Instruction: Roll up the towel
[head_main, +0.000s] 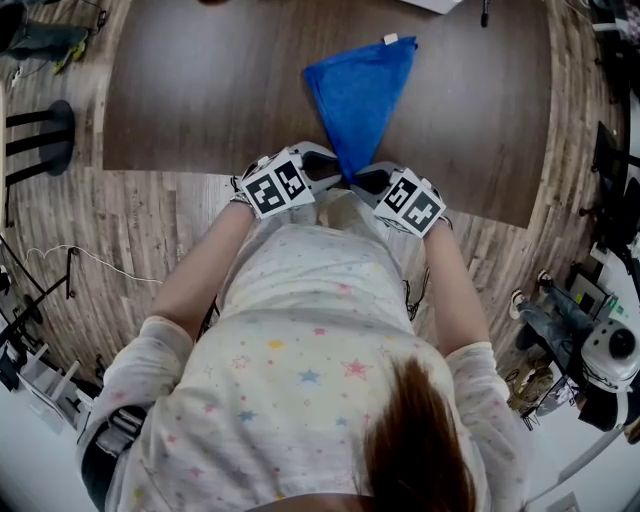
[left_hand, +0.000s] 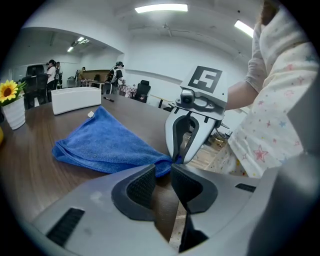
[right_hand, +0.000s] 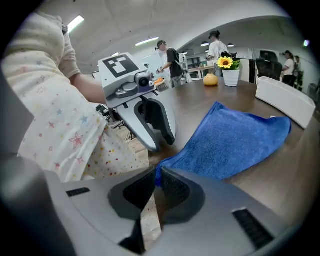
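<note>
Blue towel (head_main: 360, 95): lies flat on the brown table (head_main: 200, 90), folded to a triangle, broad end toward the far side, narrow corner at the near edge. A small white tag (head_main: 391, 40) shows at the far corner. In the head view the narrow corner runs down between the two hand-held tools, which meet over it at the table edge. Right gripper (right_hand: 156, 177): jaws drawn nearly together, with a sliver of the blue corner clamped between the pad tips. The rest of the towel (right_hand: 240, 137) fans away from it across the table top. The left gripper view confirms this: the right gripper (left_hand: 178, 159) has its tips on the very point of the cloth. Left gripper (left_hand: 161, 172): jaws stand apart, table and floor visible through the gap. The towel (left_hand: 105, 142) reaches only to the mouth of the gap, and the pads are not seen to press on it. In the head view the left gripper (head_main: 335, 178) sits just beside the right gripper (head_main: 362, 182), tips facing one another. Surroundings: a potted sunflower (right_hand: 230, 72) and a white box (left_hand: 75, 100) stand on the far part of the table, well apart from the towel. Wood-plank floor (head_main: 130, 230) lies below.
</note>
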